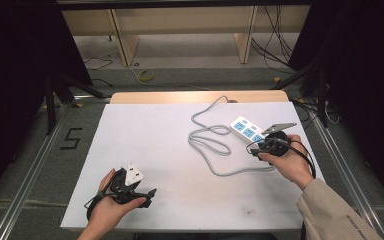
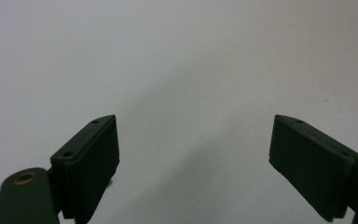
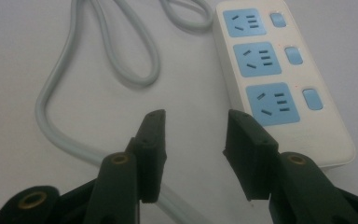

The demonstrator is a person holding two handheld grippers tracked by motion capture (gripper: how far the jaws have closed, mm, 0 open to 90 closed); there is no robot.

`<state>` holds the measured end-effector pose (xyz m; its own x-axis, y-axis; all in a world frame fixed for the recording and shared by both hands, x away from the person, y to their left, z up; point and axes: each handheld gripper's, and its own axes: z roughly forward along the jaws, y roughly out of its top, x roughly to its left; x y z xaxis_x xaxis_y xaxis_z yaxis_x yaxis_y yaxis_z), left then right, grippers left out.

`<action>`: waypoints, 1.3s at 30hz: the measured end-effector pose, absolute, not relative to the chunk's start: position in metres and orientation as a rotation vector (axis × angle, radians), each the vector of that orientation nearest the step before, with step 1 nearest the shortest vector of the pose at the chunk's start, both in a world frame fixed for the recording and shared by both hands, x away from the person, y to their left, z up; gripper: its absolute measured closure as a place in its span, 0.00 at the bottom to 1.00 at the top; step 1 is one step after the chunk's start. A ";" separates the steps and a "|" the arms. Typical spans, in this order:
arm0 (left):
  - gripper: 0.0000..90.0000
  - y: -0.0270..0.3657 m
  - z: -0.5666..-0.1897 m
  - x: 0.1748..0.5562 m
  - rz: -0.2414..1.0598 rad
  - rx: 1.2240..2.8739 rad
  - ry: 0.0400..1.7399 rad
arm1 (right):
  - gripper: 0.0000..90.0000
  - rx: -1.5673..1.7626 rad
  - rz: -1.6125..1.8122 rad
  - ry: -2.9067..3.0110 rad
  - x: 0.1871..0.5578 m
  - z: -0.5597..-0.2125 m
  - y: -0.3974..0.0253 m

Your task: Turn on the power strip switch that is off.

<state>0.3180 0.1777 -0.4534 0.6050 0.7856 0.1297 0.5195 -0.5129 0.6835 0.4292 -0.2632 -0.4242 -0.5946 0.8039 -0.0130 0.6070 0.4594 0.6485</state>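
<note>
Power strip [image 3: 279, 74] lies on the white desk [image 1: 145, 150] just ahead and to the right of the right claw [image 3: 193, 135] — its long axis running away from the jaws, three blue sockets in a row, its grey cable [image 3: 98, 65] looping off to the left. The right claw stands open and empty, the cable passing beneath it. The left claw [image 2: 193, 154], also wide open over bare desk, sits well apart — so the right hand is plainly nearer.
</note>
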 end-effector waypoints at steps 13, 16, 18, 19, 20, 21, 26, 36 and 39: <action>0.17 0.178 -0.453 0.318 0.578 2.228 1.028 | 0.61 1.201 0.915 2.396 0.414 -0.427 -0.263; 0.17 0.178 -0.453 0.318 0.577 2.228 1.029 | 0.59 1.199 0.916 2.395 0.410 -0.430 -0.263; 0.17 0.178 -0.453 0.318 0.580 2.227 1.028 | 0.59 1.199 0.921 2.396 0.407 -0.432 -0.264; 0.17 0.178 -0.453 0.318 0.580 2.227 1.029 | 0.58 1.194 0.920 2.397 0.405 -0.433 -0.264; 0.17 0.178 -0.453 0.318 0.580 2.227 1.029 | 0.58 1.192 0.922 2.398 0.403 -0.434 -0.264; 0.17 0.178 -0.453 0.318 0.580 2.227 1.029 | 0.58 1.191 0.924 2.397 0.402 -0.435 -0.264; 0.17 0.178 -0.453 0.318 0.580 2.226 1.029 | 0.55 1.185 0.946 2.397 0.395 -0.437 -0.265; 0.17 0.178 -0.453 0.318 0.581 2.226 1.029 | 0.50 1.197 0.984 2.371 0.381 -0.439 -0.266; 0.17 0.178 -0.453 0.317 0.581 2.225 1.030 | 0.50 1.199 0.999 2.371 0.376 -0.440 -0.267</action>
<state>0.3174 0.1779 -0.4529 0.6007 0.7886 0.1313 0.5198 -0.5100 0.6853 0.3763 -0.2669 -0.4401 -0.6060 0.7944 0.0414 0.5844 0.4093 0.7007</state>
